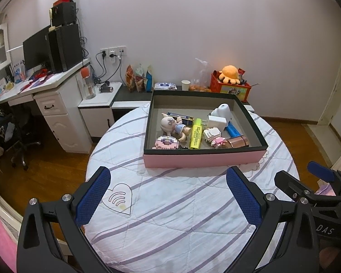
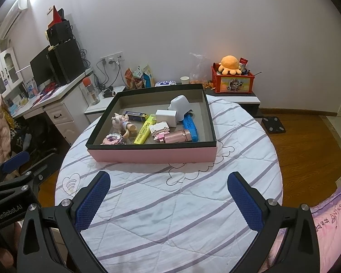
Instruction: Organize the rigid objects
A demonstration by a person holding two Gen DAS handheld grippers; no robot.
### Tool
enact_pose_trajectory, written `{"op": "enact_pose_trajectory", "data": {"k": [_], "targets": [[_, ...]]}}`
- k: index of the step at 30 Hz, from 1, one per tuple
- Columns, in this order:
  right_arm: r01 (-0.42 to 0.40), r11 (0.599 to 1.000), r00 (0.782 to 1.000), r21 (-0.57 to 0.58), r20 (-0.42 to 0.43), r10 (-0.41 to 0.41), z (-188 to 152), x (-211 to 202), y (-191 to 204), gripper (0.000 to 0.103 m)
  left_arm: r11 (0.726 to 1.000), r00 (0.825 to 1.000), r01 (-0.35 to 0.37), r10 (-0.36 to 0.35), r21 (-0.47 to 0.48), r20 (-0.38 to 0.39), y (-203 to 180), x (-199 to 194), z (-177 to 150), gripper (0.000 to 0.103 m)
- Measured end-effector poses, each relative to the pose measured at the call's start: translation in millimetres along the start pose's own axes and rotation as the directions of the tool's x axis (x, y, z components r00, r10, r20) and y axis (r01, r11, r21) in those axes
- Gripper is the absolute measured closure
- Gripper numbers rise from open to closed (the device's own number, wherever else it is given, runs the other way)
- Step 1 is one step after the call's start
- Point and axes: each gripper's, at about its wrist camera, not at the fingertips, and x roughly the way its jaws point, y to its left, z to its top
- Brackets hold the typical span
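A pink box (image 1: 202,159) (image 2: 152,155) with a dark rim stands on a round table under a striped white quilt (image 1: 170,204) (image 2: 170,204). Inside lie a yellow highlighter (image 1: 196,134) (image 2: 145,129), a pig figurine (image 1: 170,124) (image 2: 121,122), a white charger (image 1: 217,121) (image 2: 167,116), a blue case (image 1: 233,130) (image 2: 191,125), a rose-gold cylinder (image 1: 237,141) (image 2: 177,136) and small block models (image 1: 166,142) (image 2: 112,139). My left gripper (image 1: 168,195) and right gripper (image 2: 169,199) hover open and empty over the quilt, short of the box.
A white desk (image 1: 45,84) with a monitor and a dark PC tower stands at the left, an office chair (image 1: 18,141) beside it. A low shelf behind the table carries snack bags, a paper cup (image 1: 185,84) and a red toy crate (image 1: 230,87). Wooden floor surrounds the table.
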Motion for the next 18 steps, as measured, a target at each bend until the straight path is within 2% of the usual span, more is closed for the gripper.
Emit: {"op": "enact_pose_trajectory", "data": {"k": [6,10,18], "targets": [[-0.001,1.000,1.000,0.000,-0.001,0.001,0.3,1.1,1.6,0.000,1.000,1.000,0.002,-0.002,-0.016,-0.006,2.4,0.8,0.0,0.000],[-0.001,1.000,1.000,-0.001,0.001,0.001,0.6,1.2,2.5,0.000,0.999,0.998,-0.027,0.025,-0.041,-0.053,7.2,6.9,1.0,0.000],[-0.004,1.000,1.000,-0.007,0.001,0.004,0.7,1.0,4.3,0.000,0.999,0.998,-0.041,0.040,-0.014,-0.038,6.3,5.7,0.8,0.000]]}}
